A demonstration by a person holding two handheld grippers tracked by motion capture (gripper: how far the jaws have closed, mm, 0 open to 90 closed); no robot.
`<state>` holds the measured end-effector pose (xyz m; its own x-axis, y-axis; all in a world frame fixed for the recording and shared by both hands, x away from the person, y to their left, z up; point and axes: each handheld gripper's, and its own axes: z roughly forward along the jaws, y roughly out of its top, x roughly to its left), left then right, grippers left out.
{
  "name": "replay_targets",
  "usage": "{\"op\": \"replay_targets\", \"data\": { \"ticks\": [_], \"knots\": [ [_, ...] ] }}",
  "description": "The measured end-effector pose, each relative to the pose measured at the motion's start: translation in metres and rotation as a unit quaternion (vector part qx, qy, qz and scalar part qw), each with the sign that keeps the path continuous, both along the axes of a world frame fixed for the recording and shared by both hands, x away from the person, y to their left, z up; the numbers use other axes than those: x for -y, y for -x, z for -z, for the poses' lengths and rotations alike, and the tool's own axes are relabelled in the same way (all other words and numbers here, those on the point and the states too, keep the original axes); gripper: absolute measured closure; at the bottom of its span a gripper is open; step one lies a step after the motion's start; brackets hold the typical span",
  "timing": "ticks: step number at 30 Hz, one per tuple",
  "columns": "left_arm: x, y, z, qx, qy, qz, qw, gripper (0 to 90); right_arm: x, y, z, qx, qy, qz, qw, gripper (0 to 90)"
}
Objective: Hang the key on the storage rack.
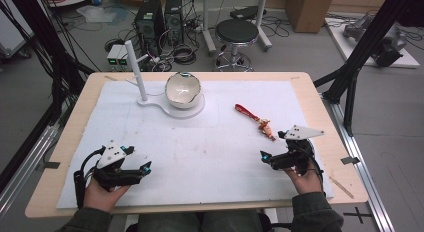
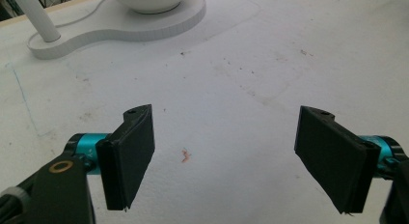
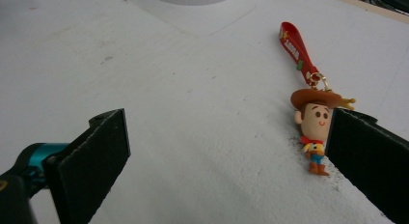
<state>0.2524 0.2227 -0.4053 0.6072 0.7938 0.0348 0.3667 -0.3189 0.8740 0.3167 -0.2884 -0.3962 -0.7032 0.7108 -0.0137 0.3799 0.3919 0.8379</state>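
Observation:
A cowboy-figure keychain (image 1: 264,126) with a red strap (image 1: 243,110) lies flat on the white mat (image 1: 210,157), right of centre. My right gripper (image 1: 272,144) rests just in front of it, held by a hand, its jaws wide apart. In the right gripper view the figure (image 3: 313,127) lies right beside the inner face of the right-hand jaw, and the gripper (image 3: 231,132) holds nothing. At the mat's front left my left gripper (image 1: 140,158) is open and empty (image 2: 225,137) over bare mat. A white bowl (image 1: 183,89) sits on a white stand (image 1: 196,112) with an upright post (image 1: 136,67).
The wooden table edge (image 1: 320,99) frames the mat. On the floor behind stand a black stool (image 1: 236,34), computer towers (image 1: 150,19), cables and a cardboard box (image 1: 310,9). Black frame struts (image 1: 360,52) rise at the right. The stand's base (image 2: 120,28) lies ahead of the left gripper.

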Motion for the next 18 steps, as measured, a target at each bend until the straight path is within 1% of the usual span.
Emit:
{"op": "replay_targets", "data": {
  "ticks": [1,3,8,14,15,17,18],
  "knots": [
    [0.000,0.000,0.000,0.000,0.001,-0.002,1.0000,22.3,0.001,-0.002,-0.001,0.000,-0.001,0.000,1.0000,0.8],
    [0.000,0.000,0.000,0.002,-0.001,-0.001,1.0000,22.3,0.002,-0.005,-0.003,-0.006,-0.006,0.000,1.0000,0.8],
    [0.001,-0.003,-0.001,0.002,0.000,-0.003,1.0000,22.3,0.000,-0.016,-0.007,-0.022,0.006,0.001,0.9997,0.8],
    [0.003,-0.005,-0.001,0.001,0.004,-0.002,1.0000,22.3,-0.002,-0.029,-0.016,-0.029,0.020,-0.011,0.9993,0.8],
    [0.003,-0.005,-0.001,0.001,0.004,-0.002,1.0000,22.3,-0.003,-0.031,-0.018,-0.032,0.025,-0.009,0.9991,0.8],
    [0.003,-0.005,-0.002,0.002,0.002,-0.001,1.0000,22.4,-0.003,-0.034,-0.021,-0.029,0.027,-0.008,0.9992,0.8],
    [0.004,-0.006,-0.002,0.002,0.004,-0.001,1.0000,22.3,-0.003,-0.036,-0.023,-0.030,0.029,-0.009,0.9991,0.8]
  ]
}}
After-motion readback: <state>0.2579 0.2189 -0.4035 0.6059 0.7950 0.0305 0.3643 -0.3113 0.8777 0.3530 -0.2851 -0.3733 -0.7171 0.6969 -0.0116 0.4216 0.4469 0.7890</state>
